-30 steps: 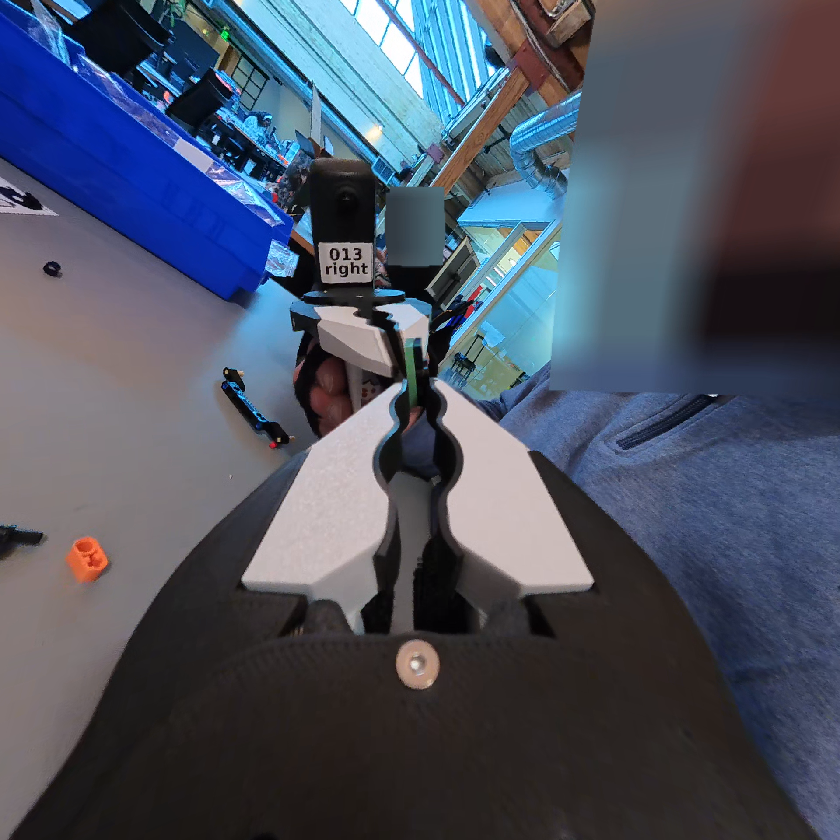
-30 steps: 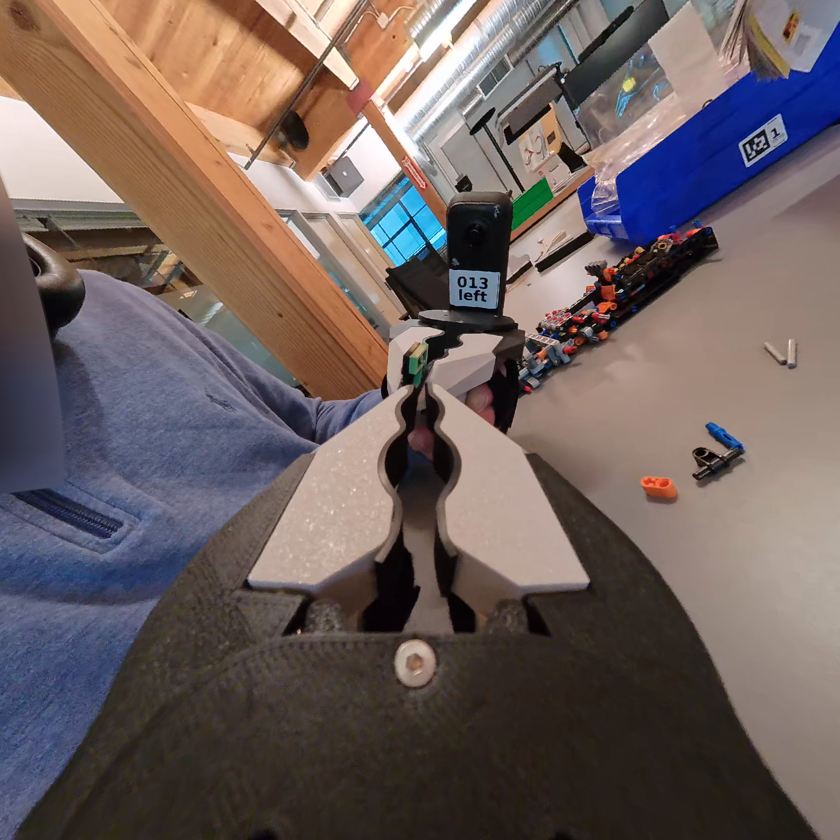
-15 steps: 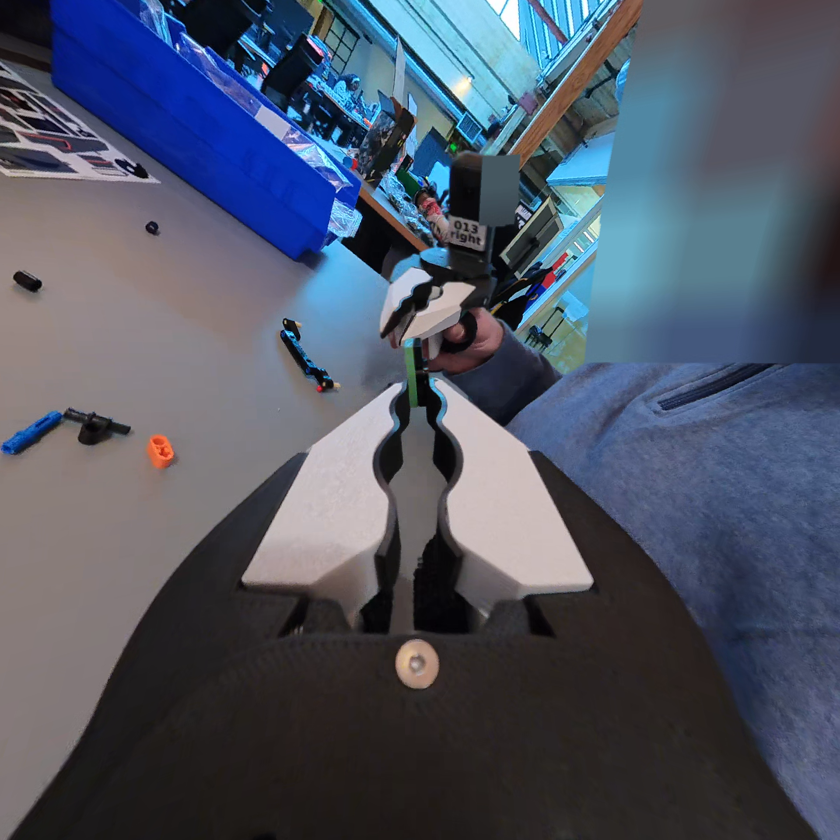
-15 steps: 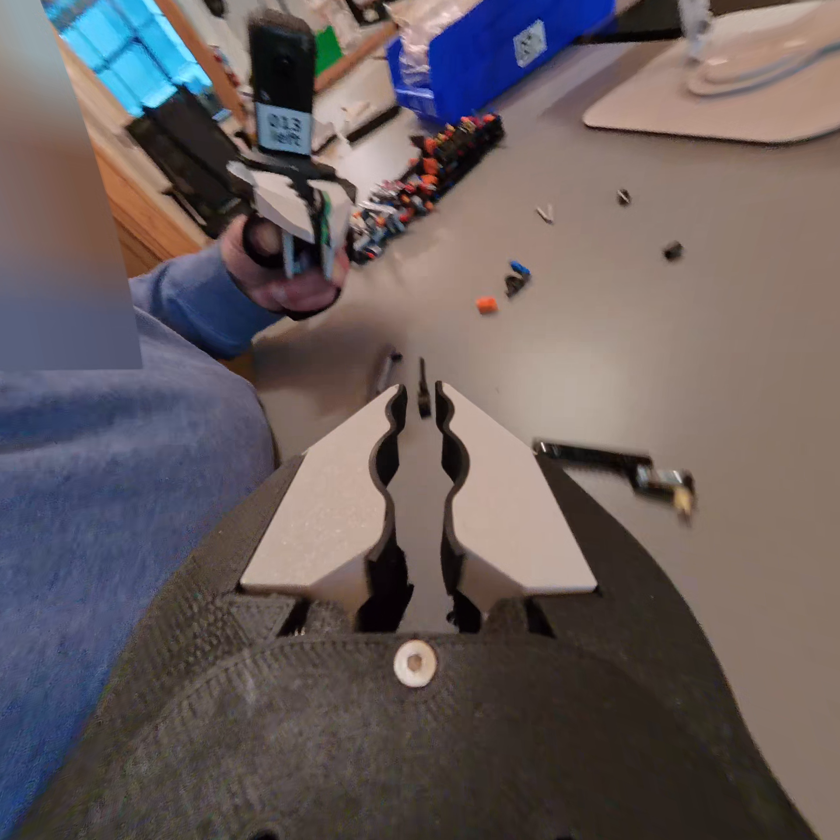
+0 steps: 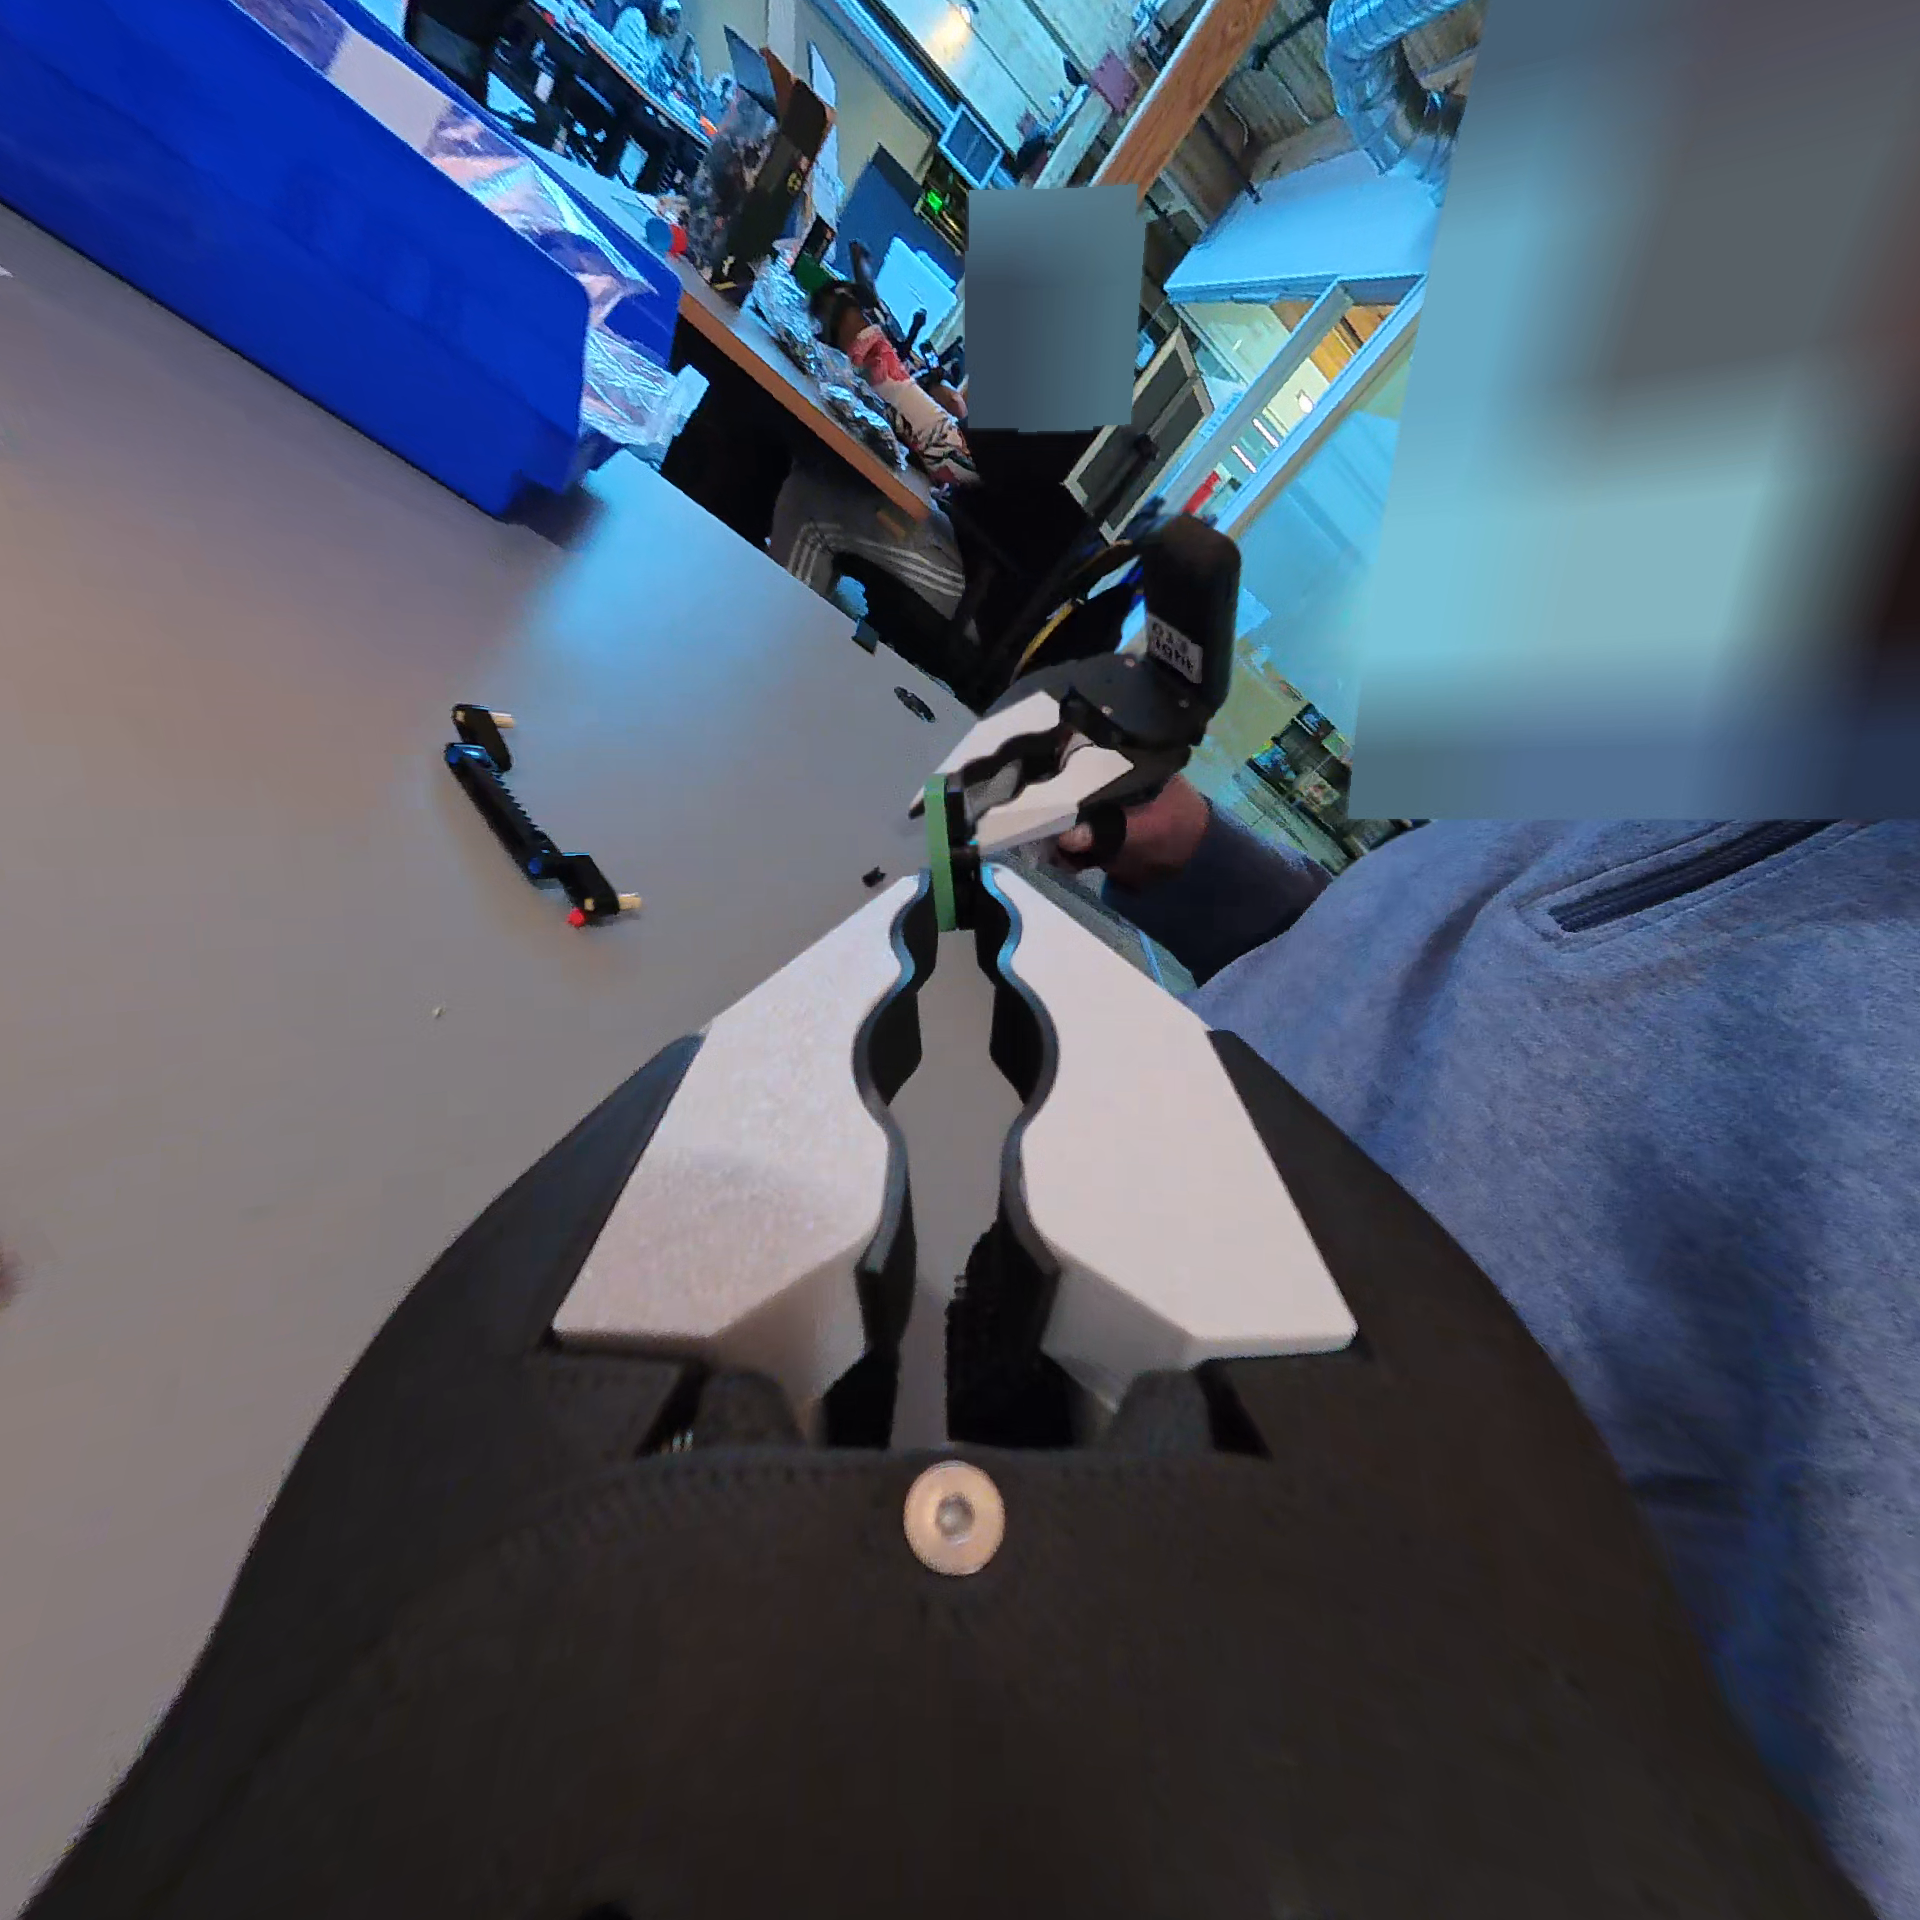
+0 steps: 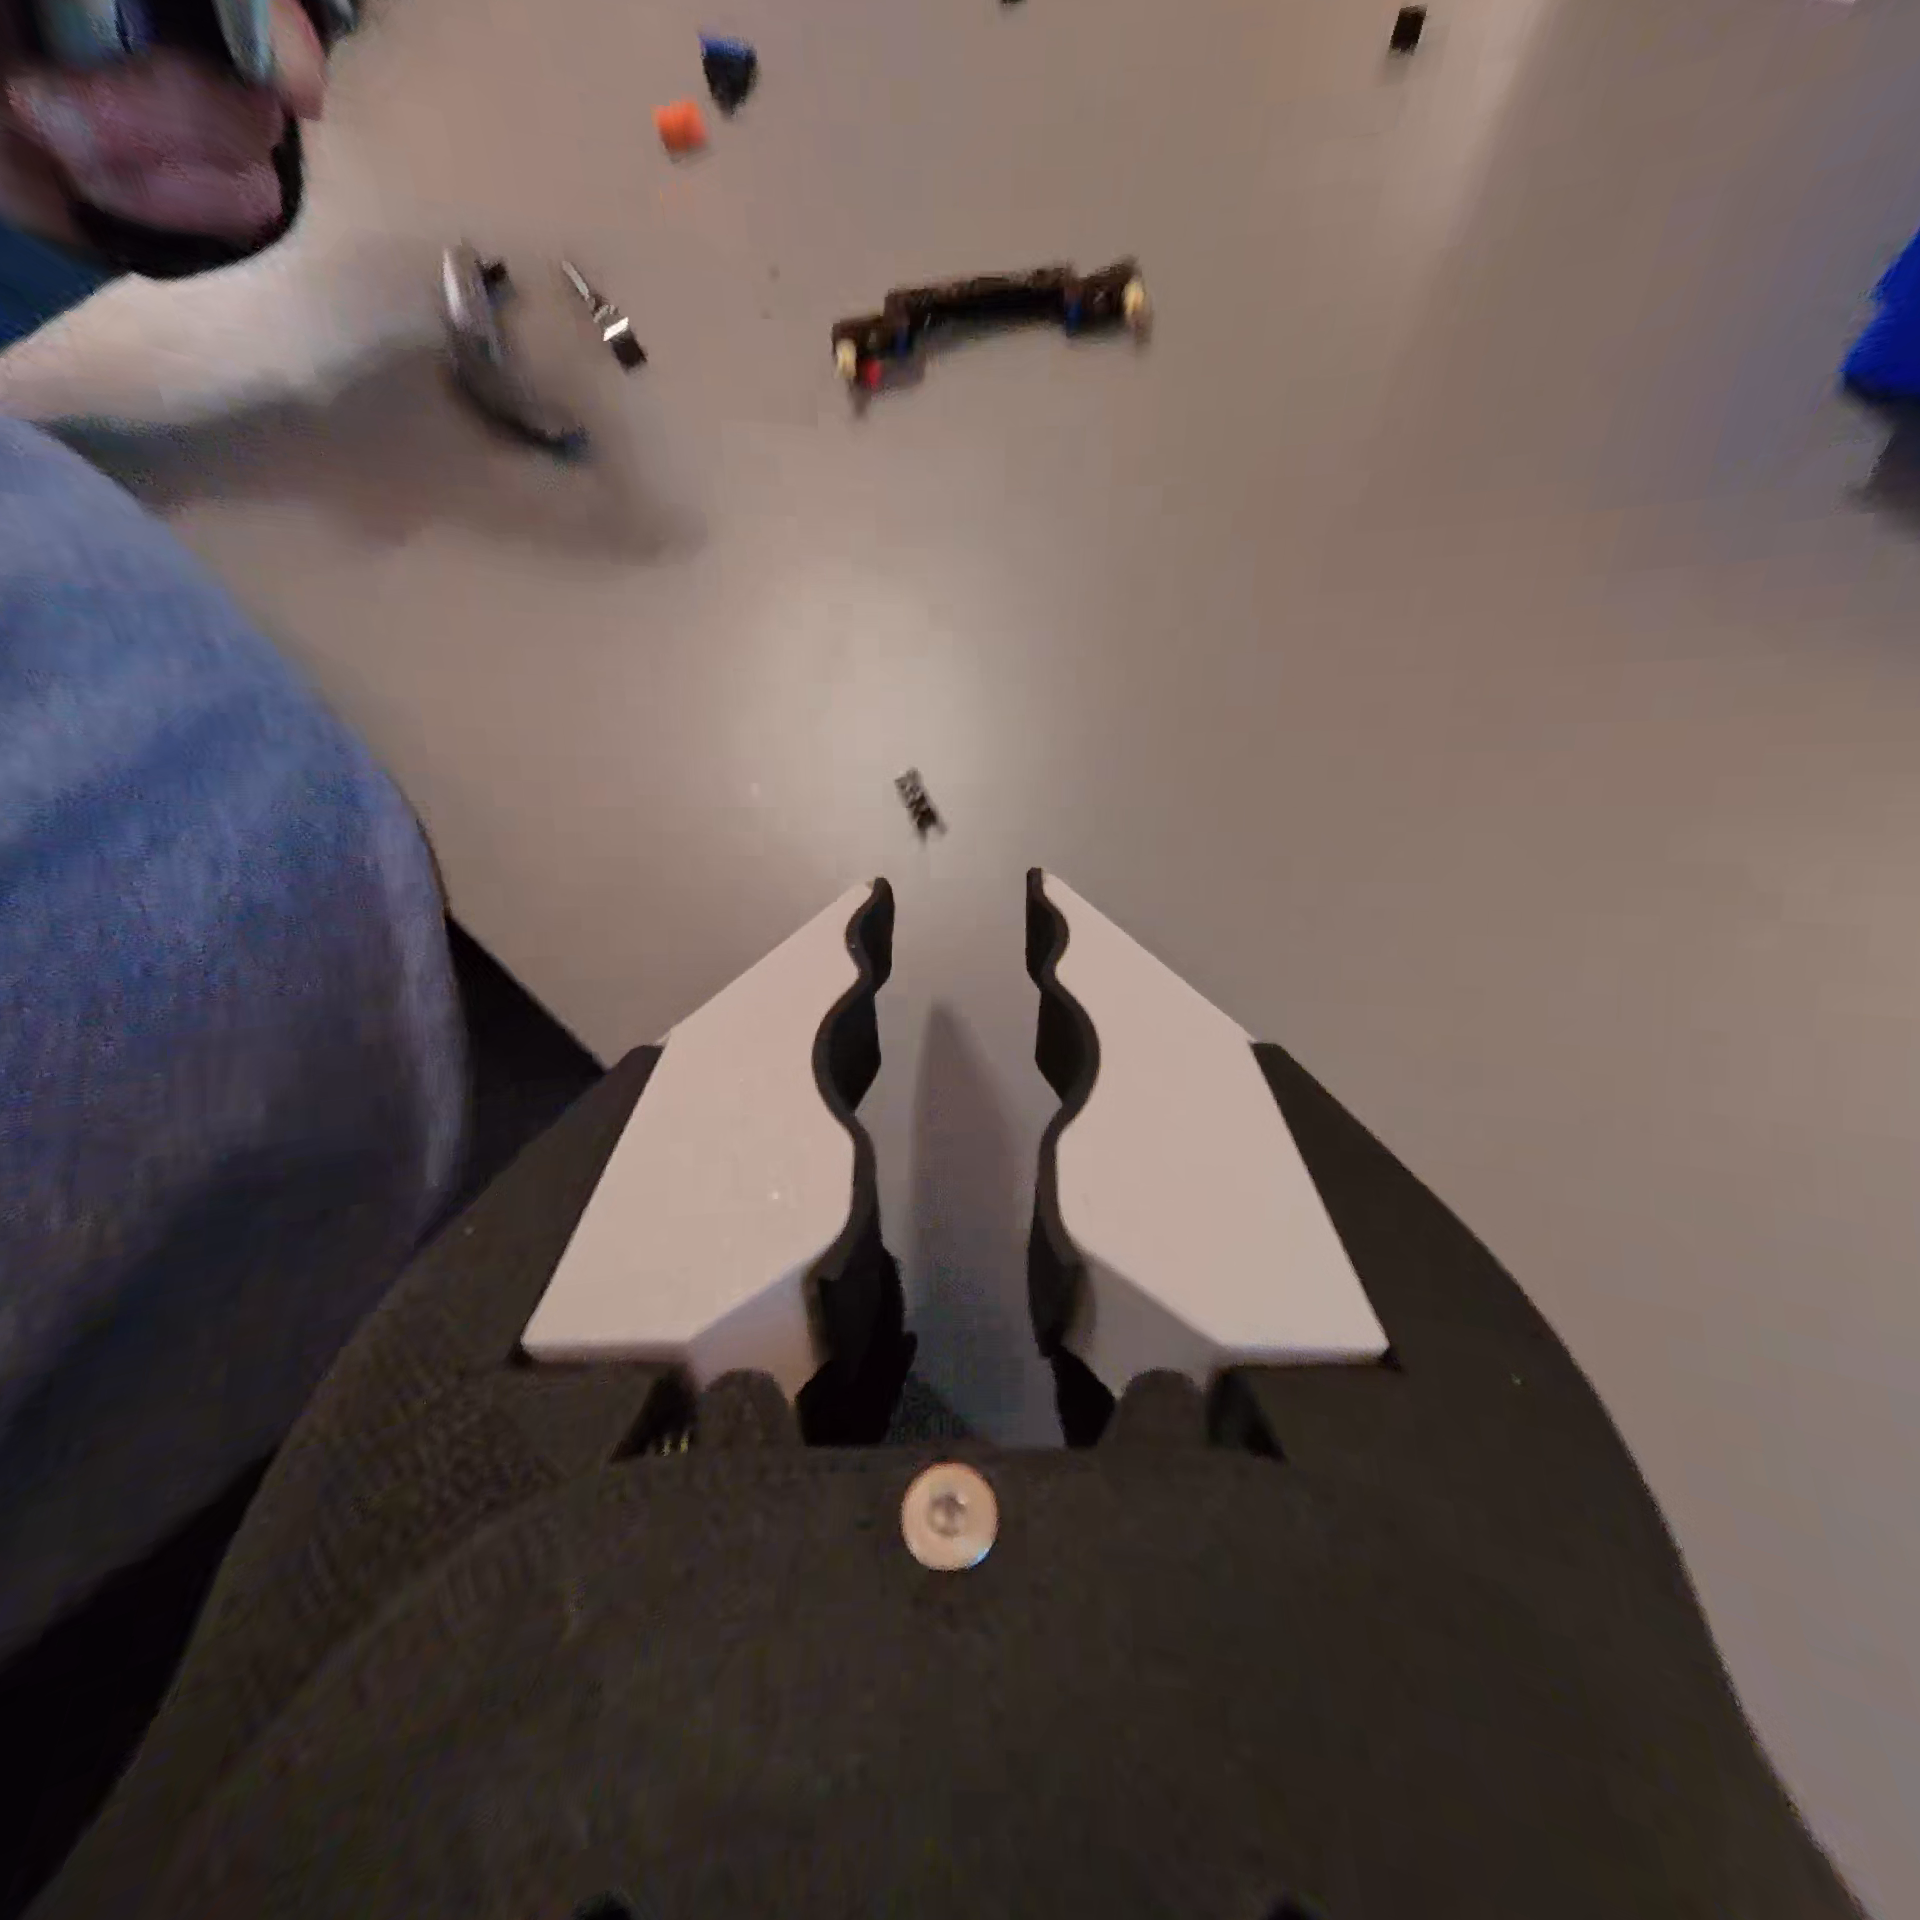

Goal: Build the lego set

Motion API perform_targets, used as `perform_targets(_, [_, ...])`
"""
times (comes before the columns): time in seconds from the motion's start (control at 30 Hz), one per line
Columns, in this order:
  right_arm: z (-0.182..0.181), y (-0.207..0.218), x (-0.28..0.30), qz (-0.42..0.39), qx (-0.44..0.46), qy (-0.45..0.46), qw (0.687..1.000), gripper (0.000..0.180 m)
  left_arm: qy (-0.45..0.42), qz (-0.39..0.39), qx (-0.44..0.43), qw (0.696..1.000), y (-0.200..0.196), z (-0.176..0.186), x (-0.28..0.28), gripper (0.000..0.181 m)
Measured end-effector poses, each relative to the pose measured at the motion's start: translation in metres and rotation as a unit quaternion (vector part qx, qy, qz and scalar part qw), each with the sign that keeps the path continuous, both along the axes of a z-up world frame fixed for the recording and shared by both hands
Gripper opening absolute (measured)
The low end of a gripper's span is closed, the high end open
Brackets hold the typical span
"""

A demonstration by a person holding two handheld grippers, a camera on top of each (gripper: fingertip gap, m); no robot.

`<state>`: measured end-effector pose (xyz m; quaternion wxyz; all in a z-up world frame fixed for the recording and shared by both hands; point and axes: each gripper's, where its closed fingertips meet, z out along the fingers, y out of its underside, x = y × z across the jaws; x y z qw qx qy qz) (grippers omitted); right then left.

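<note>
- Now the left gripper is pinching a thin green lego piece between its tips; the jaws are standing nearly together, clamped on that piece, which is sticking out past the tips as a narrow flat strip with a dark part just beside it.
- Beyond those tips, the right gripper is showing farther off, with a hand wrapped round its black handle.
- Left of the left jaws, a long black lego beam with blue, red and pale pins at its ends is lying on the grey table, well apart from the tips.
- Far to the upper left, a blue bin is sitting on the table.
- In the right wrist view, the right gripper is pointing down at the table with its jaws apart and nothing between them.
- Just ahead of its tips, a small black lego pin is lying on the table, blurred.
- Farther ahead, the black beam is lying crosswise, with an orange lego piece and a dark blue-tipped part beyond it to the left.
- A grey blurred piece is lying to the upper left of the jaws.
</note>
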<state>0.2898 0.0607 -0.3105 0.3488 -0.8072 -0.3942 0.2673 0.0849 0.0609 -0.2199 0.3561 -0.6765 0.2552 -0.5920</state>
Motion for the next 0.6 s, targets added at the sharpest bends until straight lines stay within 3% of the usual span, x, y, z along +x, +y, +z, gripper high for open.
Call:
perform_targets(0.3, [-0.018, -0.008, -0.024, 0.021, 0.011, -0.027, 0.999, 0.016, 0.023, -0.018, 0.009, 1.000, -0.003, 0.001, 0.030, 0.004])
perform_targets(0.6, [-0.019, 0.003, -0.042, 0.050, -0.009, -0.035, 0.998, 0.023, 0.025, -0.017, 0.000, 1.000, 0.002, -0.003, 0.036, 0.004])
